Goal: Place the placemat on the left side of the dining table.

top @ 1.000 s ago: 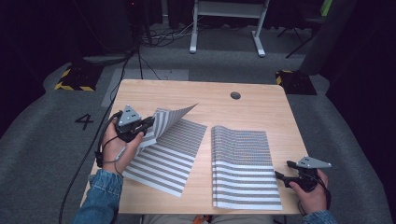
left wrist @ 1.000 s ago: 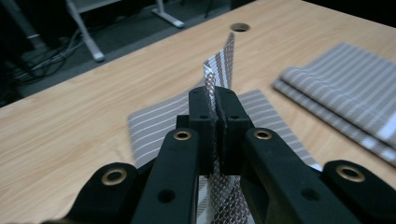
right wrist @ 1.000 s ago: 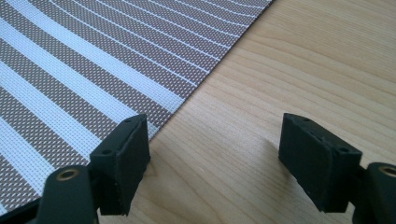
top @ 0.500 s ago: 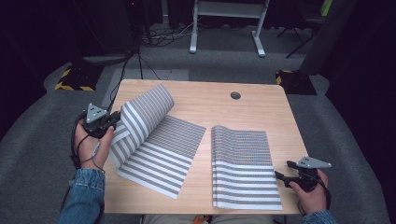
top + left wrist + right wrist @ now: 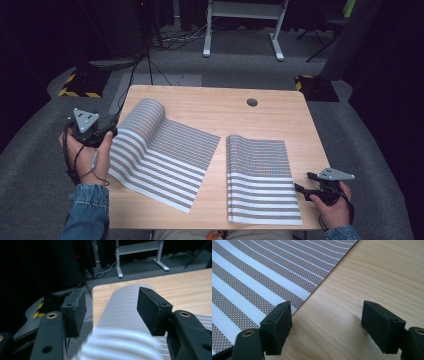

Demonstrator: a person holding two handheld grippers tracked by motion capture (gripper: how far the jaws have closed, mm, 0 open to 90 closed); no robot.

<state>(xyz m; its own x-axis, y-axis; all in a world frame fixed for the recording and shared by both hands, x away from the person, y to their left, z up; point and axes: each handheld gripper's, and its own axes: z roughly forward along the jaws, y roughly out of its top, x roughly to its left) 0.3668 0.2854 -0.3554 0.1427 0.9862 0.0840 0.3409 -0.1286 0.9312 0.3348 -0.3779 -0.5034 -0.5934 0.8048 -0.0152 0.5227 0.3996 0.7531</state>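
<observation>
Now my left gripper [image 5: 107,134] is in my left hand [image 5: 82,155], just off the left edge of the wooden table [image 5: 280,117], with its grey three-cornered plate facing up and my forearm coming in from below. Its jaws have just been opening and stand wide apart. The left striped placemat [image 5: 160,157] lies at the left side of the table, and its far corner curls up in a roll just beside my fingers [image 5: 76,307]. In the left gripper view this curled part rises between the two pads, but they do not press on it; the mat is blurred there.

My right gripper [image 5: 302,189] rests low at the right front corner of the table, the hand [image 5: 332,210] behind it. Its jaws are also wide, with nothing between them. The right striped placemat [image 5: 260,180] lies flat on the table, beside the left one. The right gripper view shows its woven edge [image 5: 262,282] passing just by one pad [image 5: 279,327], while bare wood lies between the pads; from the high view I cannot tell this closeness.
</observation>
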